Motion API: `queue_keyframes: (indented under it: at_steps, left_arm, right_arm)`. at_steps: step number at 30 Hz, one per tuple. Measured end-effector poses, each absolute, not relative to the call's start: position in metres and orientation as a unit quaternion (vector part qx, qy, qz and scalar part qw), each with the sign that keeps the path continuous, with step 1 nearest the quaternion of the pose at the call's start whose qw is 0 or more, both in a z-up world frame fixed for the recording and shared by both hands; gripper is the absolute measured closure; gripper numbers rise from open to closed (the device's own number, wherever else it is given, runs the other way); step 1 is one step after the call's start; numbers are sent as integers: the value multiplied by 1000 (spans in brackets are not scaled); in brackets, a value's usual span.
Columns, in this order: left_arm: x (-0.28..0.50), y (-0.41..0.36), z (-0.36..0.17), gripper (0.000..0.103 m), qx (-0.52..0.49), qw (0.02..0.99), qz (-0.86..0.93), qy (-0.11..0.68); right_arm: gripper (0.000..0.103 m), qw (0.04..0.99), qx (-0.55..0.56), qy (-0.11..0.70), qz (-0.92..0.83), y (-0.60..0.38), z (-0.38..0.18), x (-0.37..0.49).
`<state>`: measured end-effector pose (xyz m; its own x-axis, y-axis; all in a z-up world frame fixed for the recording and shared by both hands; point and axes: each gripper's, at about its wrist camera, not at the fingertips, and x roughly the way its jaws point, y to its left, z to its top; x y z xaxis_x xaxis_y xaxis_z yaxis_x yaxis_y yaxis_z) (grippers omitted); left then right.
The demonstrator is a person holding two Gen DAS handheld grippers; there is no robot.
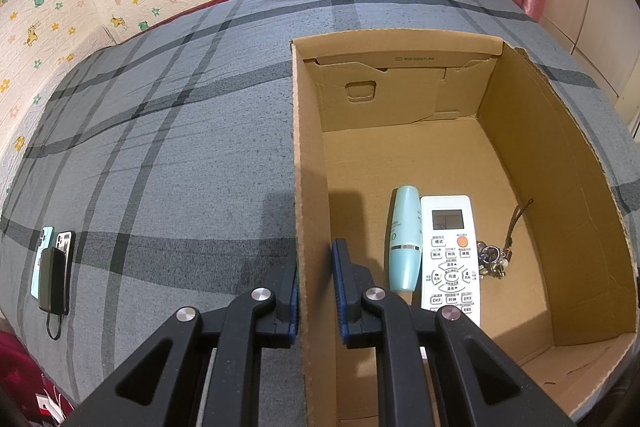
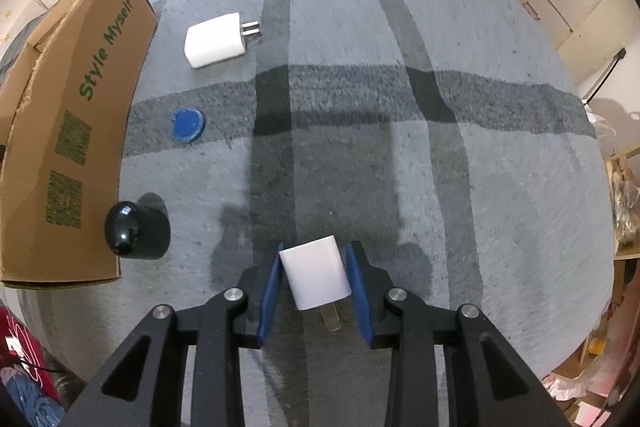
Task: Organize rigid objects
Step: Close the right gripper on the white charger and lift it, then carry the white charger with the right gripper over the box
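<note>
The cardboard box is gripped at its left wall by the left gripper, whose jaws are pinched on the wall's edge. Inside the box, a teal bottle, a white remote and keys are laid side by side. A small white charger is clamped between the pads of the right gripper, well right of the box; a second charger, a blue disc and a black round object are seen nearer the box.

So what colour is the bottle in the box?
Pale turquoise bottle with a silver band, best in the left wrist view.
</note>
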<state>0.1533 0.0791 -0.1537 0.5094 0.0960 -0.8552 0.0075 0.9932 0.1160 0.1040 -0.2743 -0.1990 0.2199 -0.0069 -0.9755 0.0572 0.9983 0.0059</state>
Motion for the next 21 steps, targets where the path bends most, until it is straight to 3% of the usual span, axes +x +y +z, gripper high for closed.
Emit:
queue_keyframes:
  at_steps: [21]
  left_arm:
    - [154, 81, -153, 89, 47, 866, 20, 497]
  right_arm:
    - [69, 817, -7, 576, 12, -241, -128, 126]
